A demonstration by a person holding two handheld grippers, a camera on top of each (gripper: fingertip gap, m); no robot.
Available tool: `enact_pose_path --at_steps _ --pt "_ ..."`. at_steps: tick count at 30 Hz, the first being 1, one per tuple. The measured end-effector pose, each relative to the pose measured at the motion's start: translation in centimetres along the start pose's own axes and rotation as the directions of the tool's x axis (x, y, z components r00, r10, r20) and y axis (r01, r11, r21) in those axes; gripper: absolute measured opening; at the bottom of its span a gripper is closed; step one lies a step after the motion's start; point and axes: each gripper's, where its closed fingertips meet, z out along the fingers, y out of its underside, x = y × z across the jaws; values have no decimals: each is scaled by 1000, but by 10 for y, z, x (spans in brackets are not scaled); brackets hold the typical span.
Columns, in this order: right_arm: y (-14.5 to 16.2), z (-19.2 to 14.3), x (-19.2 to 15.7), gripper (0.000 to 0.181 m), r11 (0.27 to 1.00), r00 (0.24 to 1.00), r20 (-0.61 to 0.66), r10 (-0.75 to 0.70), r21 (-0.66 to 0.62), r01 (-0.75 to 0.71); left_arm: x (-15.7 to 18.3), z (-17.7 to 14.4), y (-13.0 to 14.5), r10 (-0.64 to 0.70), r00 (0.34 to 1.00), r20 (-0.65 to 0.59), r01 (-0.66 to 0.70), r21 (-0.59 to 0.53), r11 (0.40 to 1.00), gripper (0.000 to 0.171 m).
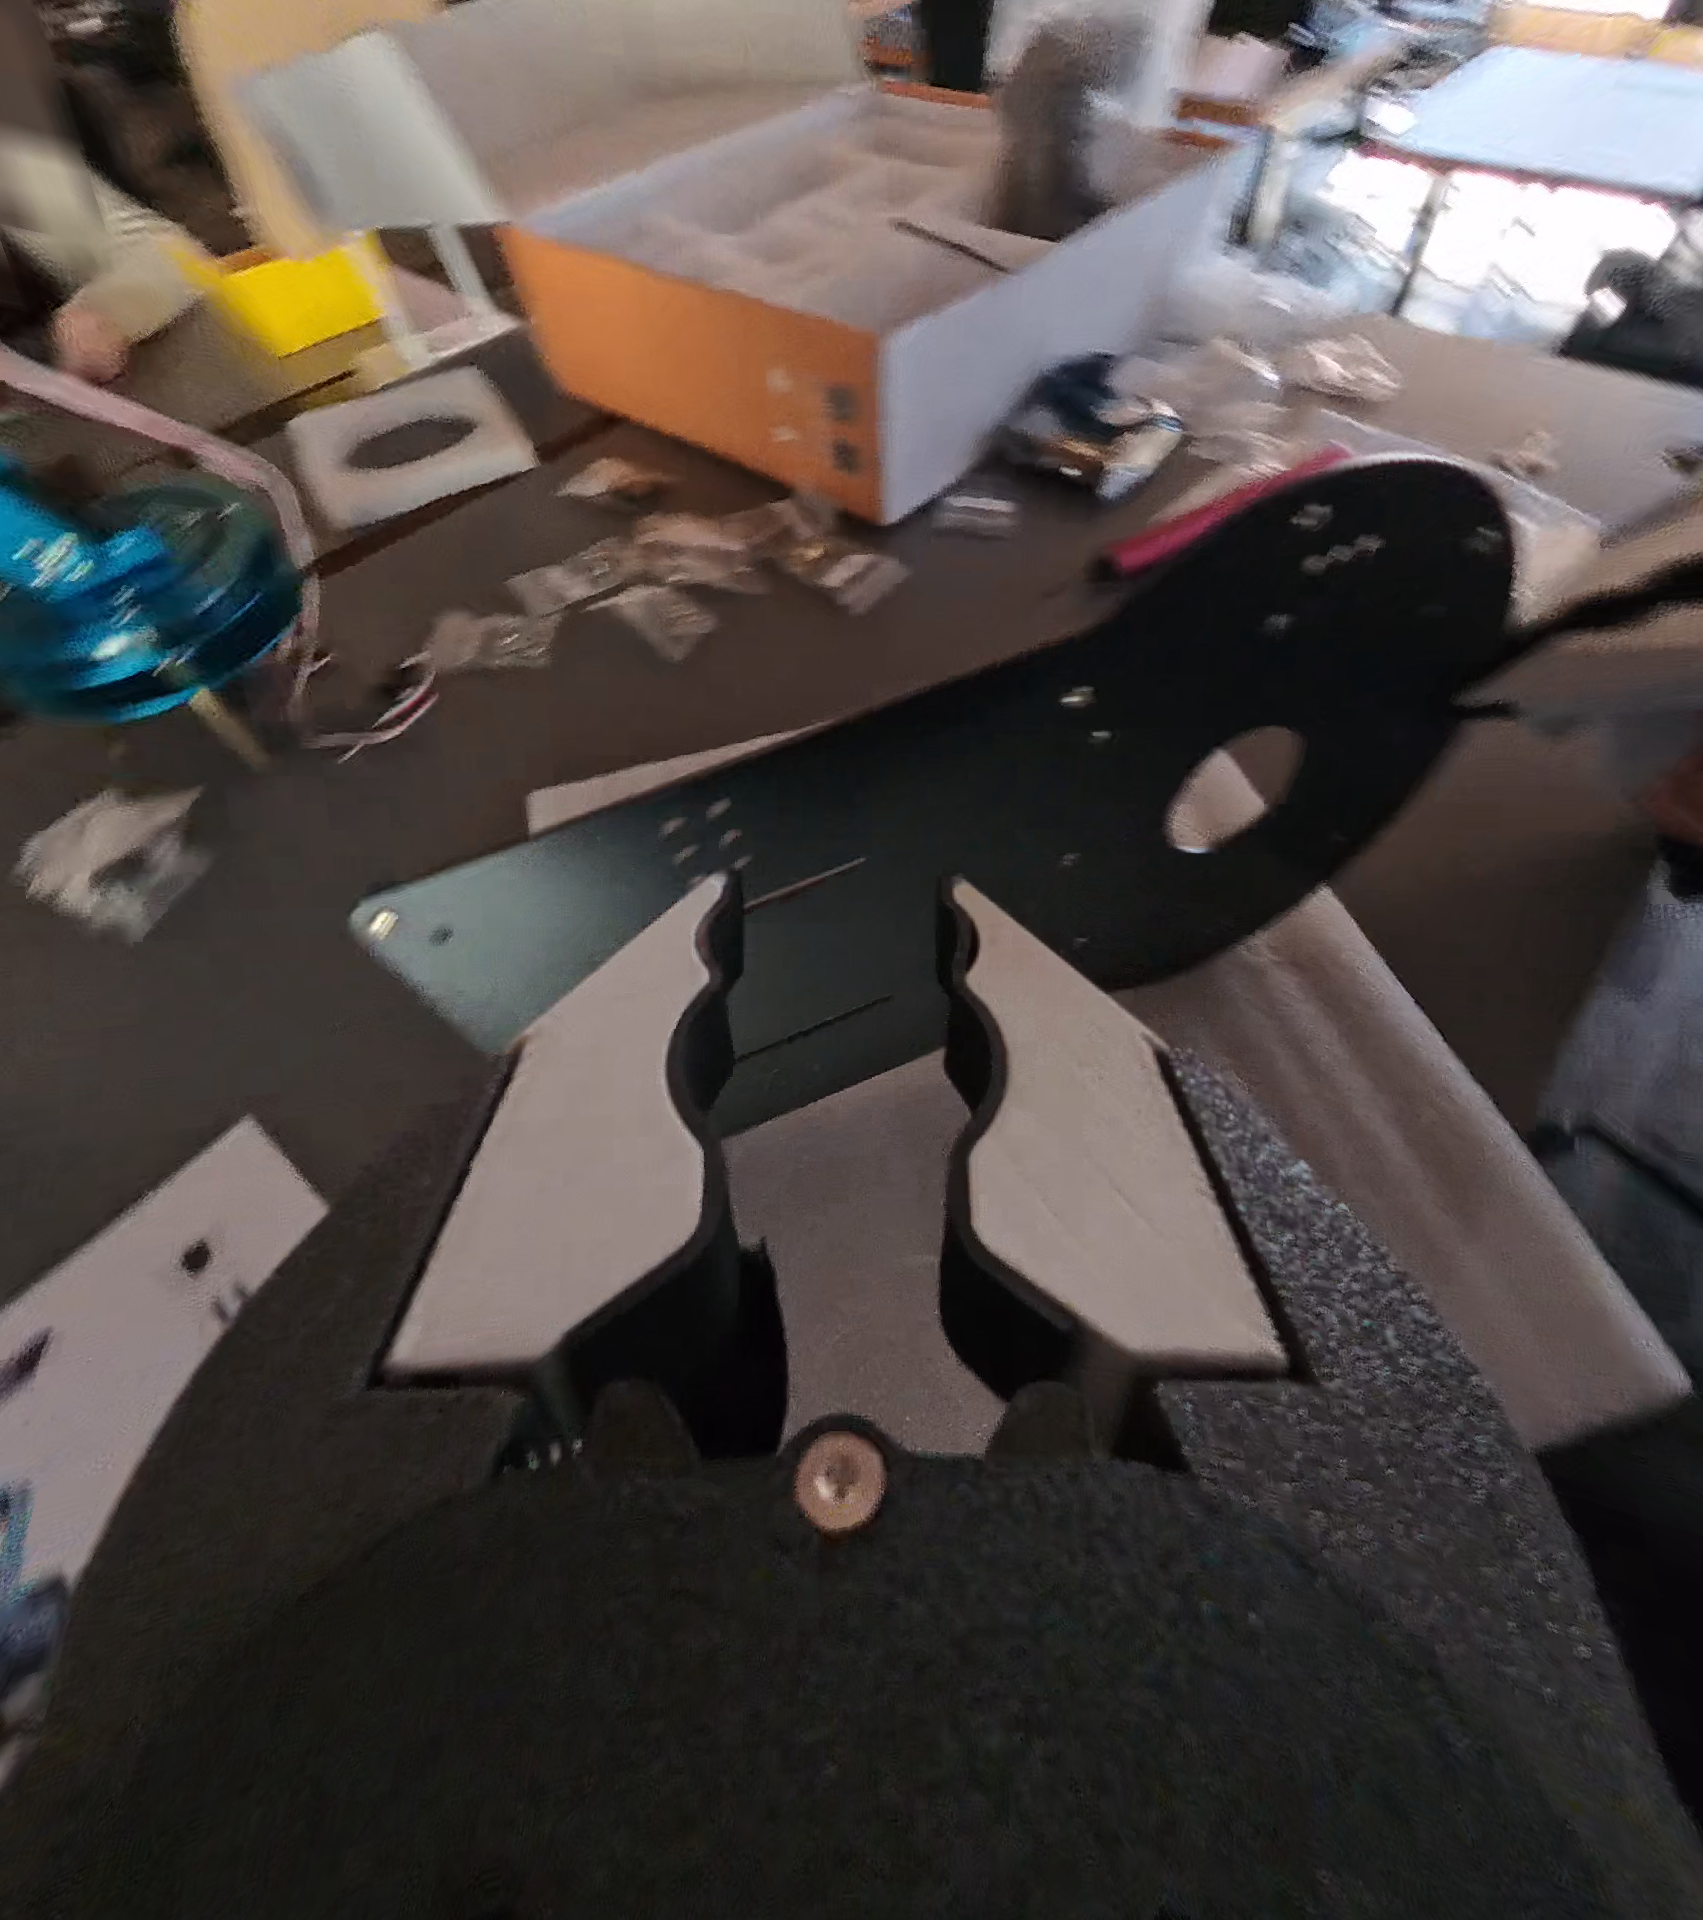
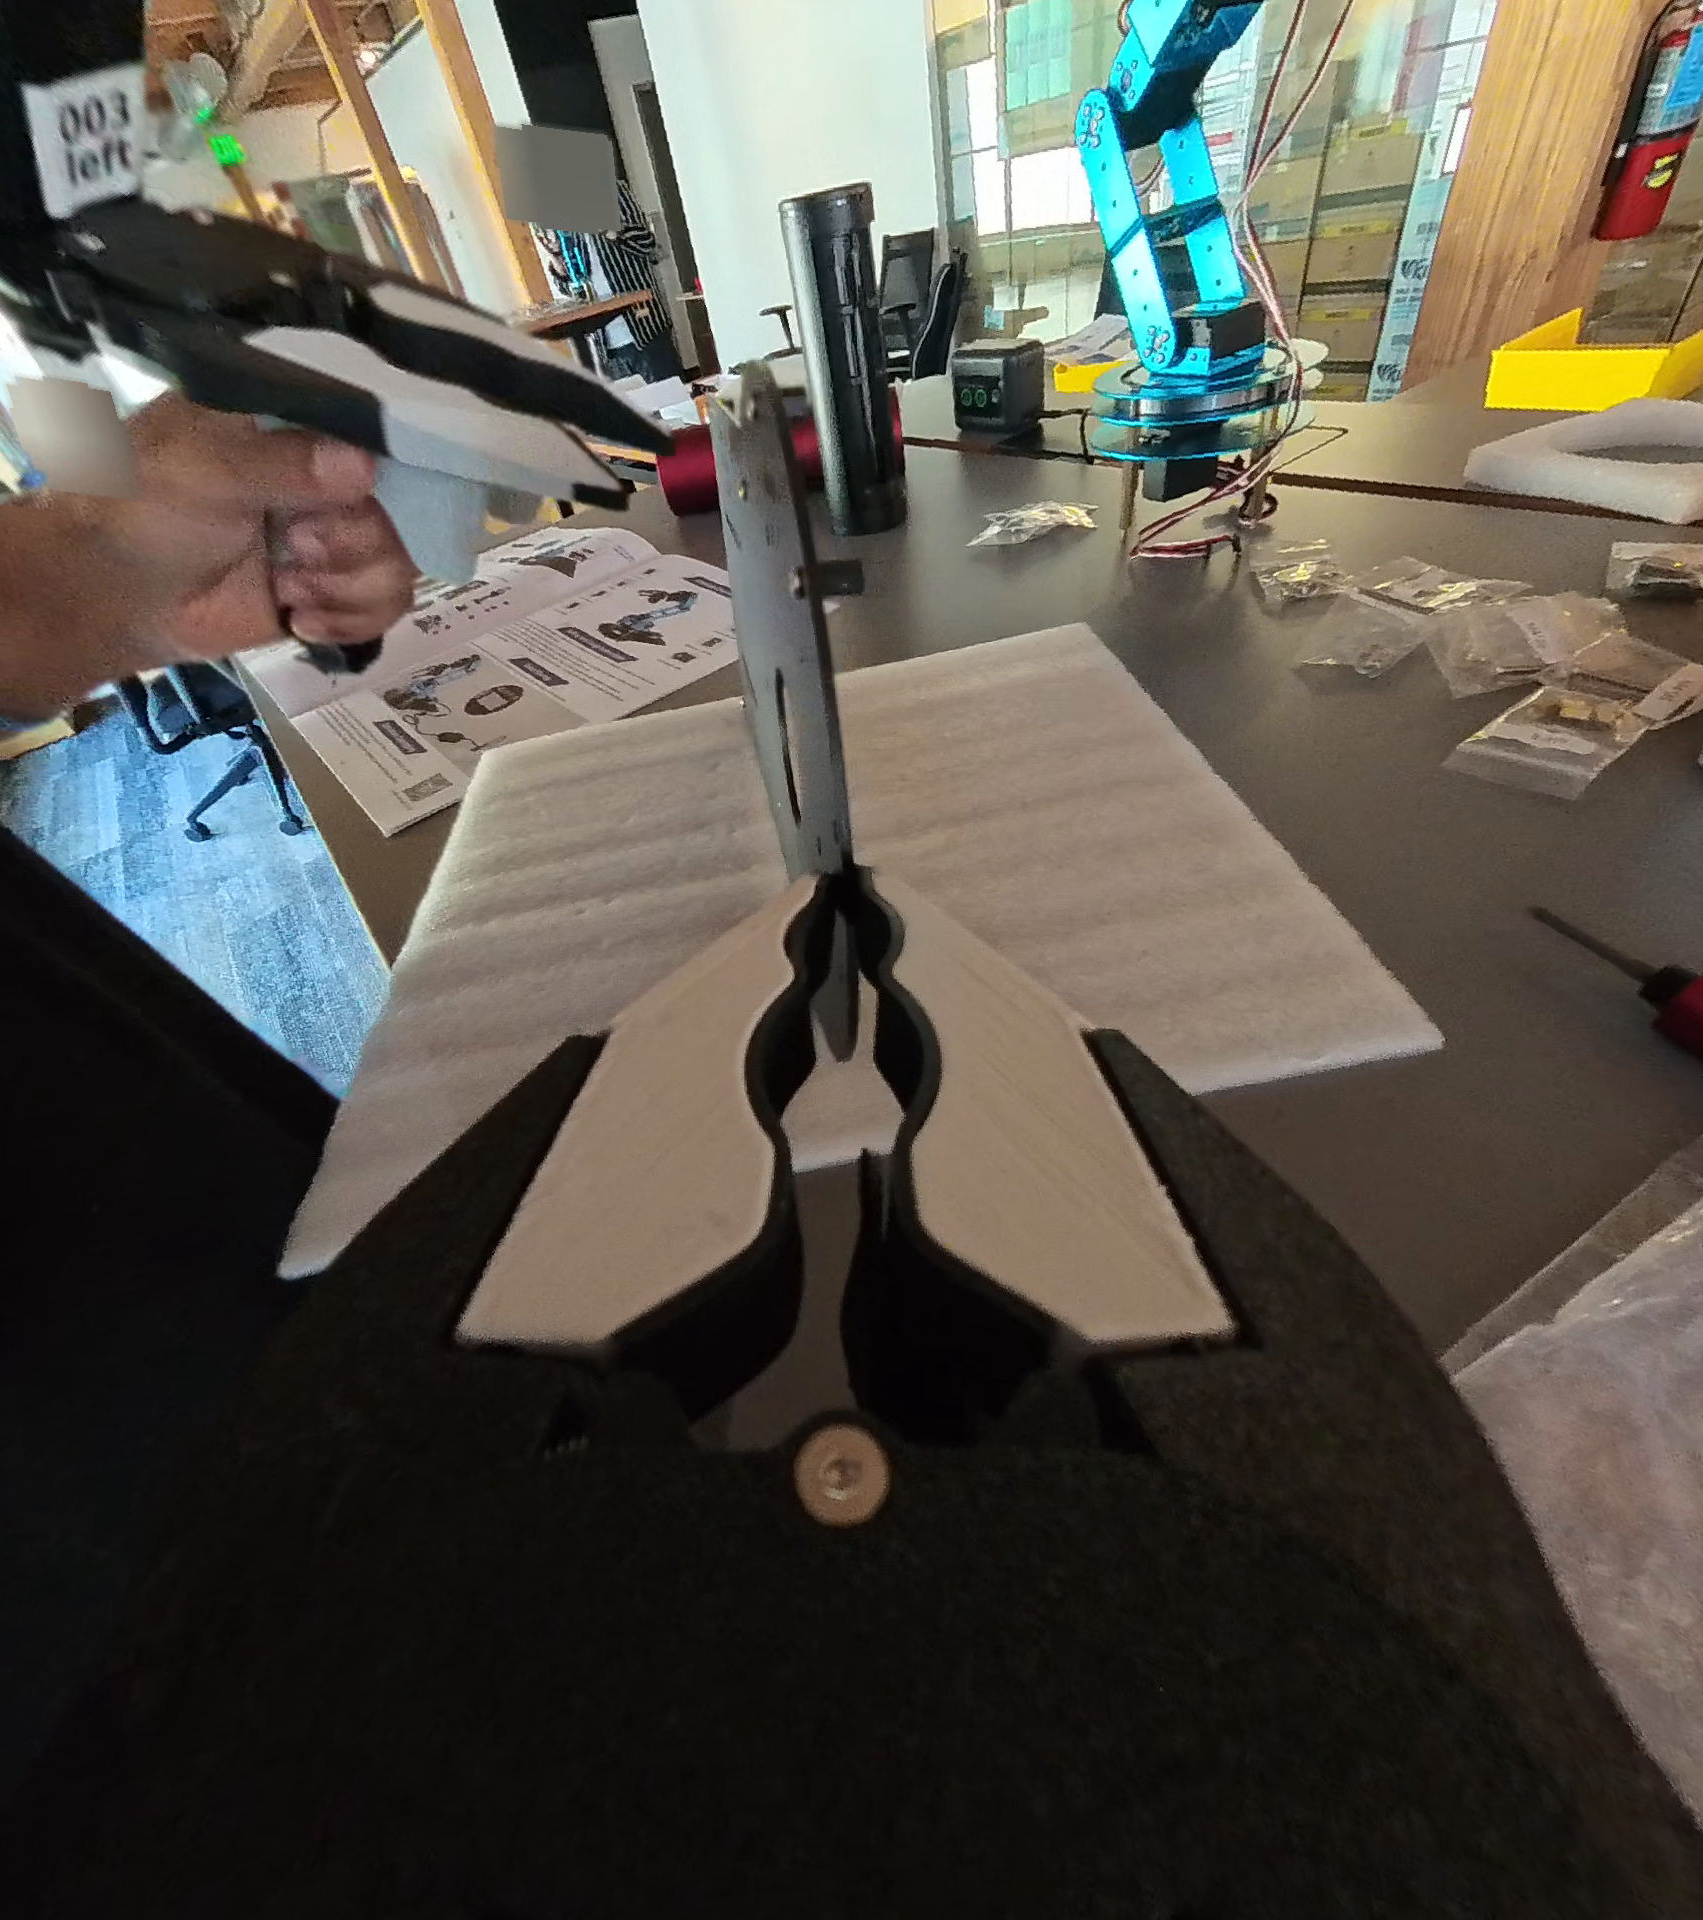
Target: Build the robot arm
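Right tongs point(image 2: 842, 883) pinch plate point(image 2: 785, 665), seemingly

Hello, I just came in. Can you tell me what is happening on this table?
A person holds two grippers. The right gripper is shut on the round end of a flat black plate, lifted above a white foam sheet. The left gripper is open, its fingers near the plate's other end. A blue robot arm stands behind.

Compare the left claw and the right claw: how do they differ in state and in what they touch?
The right claw is shut on the black plate, pinching its edge; the left claw is open and grips nothing. The right claw carries the plate upright above the white foam sheet; the left claw only points toward the plate's flat face. Both have white fingers with black pads.
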Motion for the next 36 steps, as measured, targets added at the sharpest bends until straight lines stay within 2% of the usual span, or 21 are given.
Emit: enact_pose_path --at_steps 4,9,11,15,18,21,24,26,30,33,36 --pt "0 0 0 2 1000 1000 -3 5 3 -5 -57 -16 15 -226 953 202 215 75 974 33" --pt "0 0 0 2 1000 1000 1 -1 -7 1 -99 -15 24 -294 926 237 281 89 956 27" --pt "0 0 -1 2 1000 1000 6 -1 -8 1 -98 -5 43 -266 932 246 274 0 962 23" --pt "0 0 -2 2 1000 1000 3 -6 -8 6 -61 16 107 -204 962 179 249 -285 926 21" --pt "0 0 -2 2 1000 1000 3 -3 -9 3 -58 19 117 -146 963 225 210 -294 933 11" --pt "0 0 -3 2 1000 1000 4 -6 -13 6 -69 17 102 -174 950 259 237 -238 942 11" --pt "0 0 -3 2 1000 1000 1 -7 -16 7 -81 0 57 -230 936 266 263 -96 960 10" --pt "0 0 -3 2 1000 1000 0 -7 -15 7 -86 -14 27 -221 936 275 237 -23 971 10" --pt "0 -1 -2 2 1000 1000 -1 -5 -10 5 -85 -21 7 -166 943 288 176 -10 984 11" --pt "0 0 -2 2 1000 1000 -3 -7 -13 7 -69 -18 -2 -181 953 242 184 11 983 11" --pt "1 -1 -3 2 1000 1000 -4 -11 -16 11 -11 -4 -30 -199 979 38 196 78 978 10"
